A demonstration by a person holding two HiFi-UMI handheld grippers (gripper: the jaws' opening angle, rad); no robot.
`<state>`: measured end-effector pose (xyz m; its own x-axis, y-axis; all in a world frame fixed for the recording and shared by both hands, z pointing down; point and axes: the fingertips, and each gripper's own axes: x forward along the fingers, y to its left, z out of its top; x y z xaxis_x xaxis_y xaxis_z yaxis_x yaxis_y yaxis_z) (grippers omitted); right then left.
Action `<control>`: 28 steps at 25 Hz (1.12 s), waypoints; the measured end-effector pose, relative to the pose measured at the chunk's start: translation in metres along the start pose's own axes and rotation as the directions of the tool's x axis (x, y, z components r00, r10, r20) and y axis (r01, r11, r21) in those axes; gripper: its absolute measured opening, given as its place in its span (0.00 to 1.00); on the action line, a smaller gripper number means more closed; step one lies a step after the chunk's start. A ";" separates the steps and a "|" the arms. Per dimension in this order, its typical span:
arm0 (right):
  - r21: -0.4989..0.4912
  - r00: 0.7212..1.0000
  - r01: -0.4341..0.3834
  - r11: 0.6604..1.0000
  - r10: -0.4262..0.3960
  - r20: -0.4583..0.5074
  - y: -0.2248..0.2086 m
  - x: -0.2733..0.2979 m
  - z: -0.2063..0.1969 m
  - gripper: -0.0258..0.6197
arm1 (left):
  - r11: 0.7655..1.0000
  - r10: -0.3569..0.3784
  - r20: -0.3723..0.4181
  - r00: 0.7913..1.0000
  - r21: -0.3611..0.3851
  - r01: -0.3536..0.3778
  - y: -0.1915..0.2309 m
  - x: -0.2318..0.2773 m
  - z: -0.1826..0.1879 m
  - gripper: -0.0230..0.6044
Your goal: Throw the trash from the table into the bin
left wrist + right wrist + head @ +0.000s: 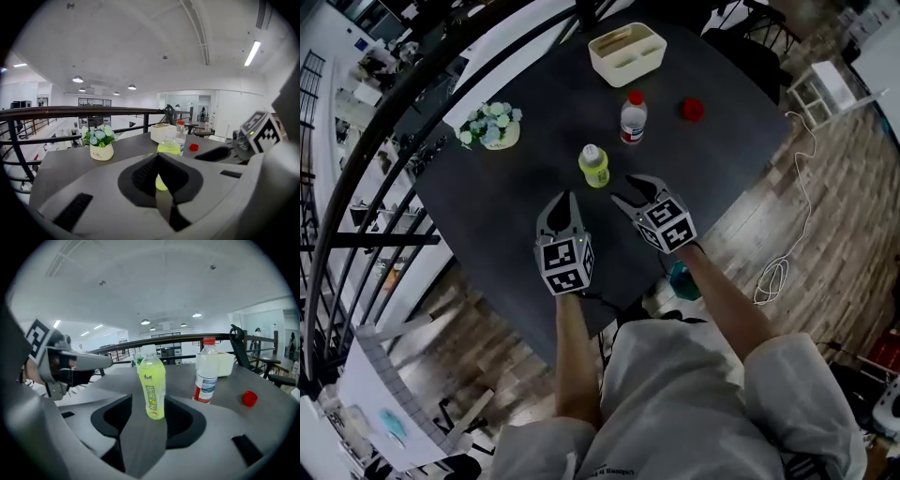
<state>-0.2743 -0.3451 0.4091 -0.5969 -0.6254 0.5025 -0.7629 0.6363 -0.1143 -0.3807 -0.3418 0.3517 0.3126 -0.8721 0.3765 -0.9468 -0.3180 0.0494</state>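
On table [534, 122], upright yellow-green bottle [593, 166]

Yellow-green bottle [593, 166], red-capped bottle [633, 119], red cap [692, 109], cream basket [611, 69], dark table [534, 122].

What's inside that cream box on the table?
The cream box is split into compartments. Two look empty; the long one shows something tan, too small to identify. Its walls hide part of the floor.

Dark table [487, 206]: yellow bottle [593, 166], clear bottle [633, 118], cap [692, 109] (red), box [627, 54], flowerpot [492, 127]
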 end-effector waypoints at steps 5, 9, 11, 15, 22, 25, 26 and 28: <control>-0.025 0.997 0.011 1.000 -0.013 -0.080 -0.009 0.071 0.007 0.64 | 0.998 -0.043 0.007 0.999 -0.049 0.044 0.005 -0.010 -0.005 0.08; 0.031 0.990 0.021 0.999 -0.016 -0.140 0.001 0.106 0.003 0.60 | 0.994 -0.041 0.022 0.999 -0.096 0.043 0.008 -0.019 -0.012 0.08; 0.030 0.994 0.038 0.999 -0.035 -0.106 0.011 0.105 0.001 0.55 | 0.995 -0.052 0.030 0.998 -0.080 0.055 0.002 -0.023 -0.019 0.08; 0.026 0.996 0.080 0.996 -0.080 -0.030 0.020 0.079 -0.006 0.55 | 0.992 -0.118 -0.001 0.993 -0.040 0.118 -0.015 -0.016 -0.034 0.08; 0.222 0.948 0.302 0.927 -0.317 0.036 -0.051 -0.069 -0.042 0.55 | 0.952 -0.295 -0.041 0.954 0.068 0.298 -0.114 0.009 -0.023 0.08; 0.320 0.892 0.417 0.851 -0.450 0.035 -0.080 -0.164 -0.092 0.55 | 0.899 -0.408 -0.065 0.911 0.149 0.413 -0.193 -0.003 -0.036 0.08; 0.348 0.872 0.450 0.822 -0.489 0.027 -0.087 -0.194 -0.110 0.55 | 0.879 -0.440 -0.077 0.895 0.167 0.447 -0.218 -0.010 -0.042 0.08; 0.398 0.836 0.503 0.767 -0.549 0.003 -0.092 -0.251 -0.147 0.55 | 0.847 -0.488 -0.102 0.867 0.186 0.498 -0.264 -0.028 -0.056 0.08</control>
<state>-0.0177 -0.1803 0.4192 -0.0806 -0.8732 0.4806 -0.9844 -0.0060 -0.1759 -0.1441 -0.2131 0.3803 0.7248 -0.5630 0.3971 -0.6318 -0.7730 0.0572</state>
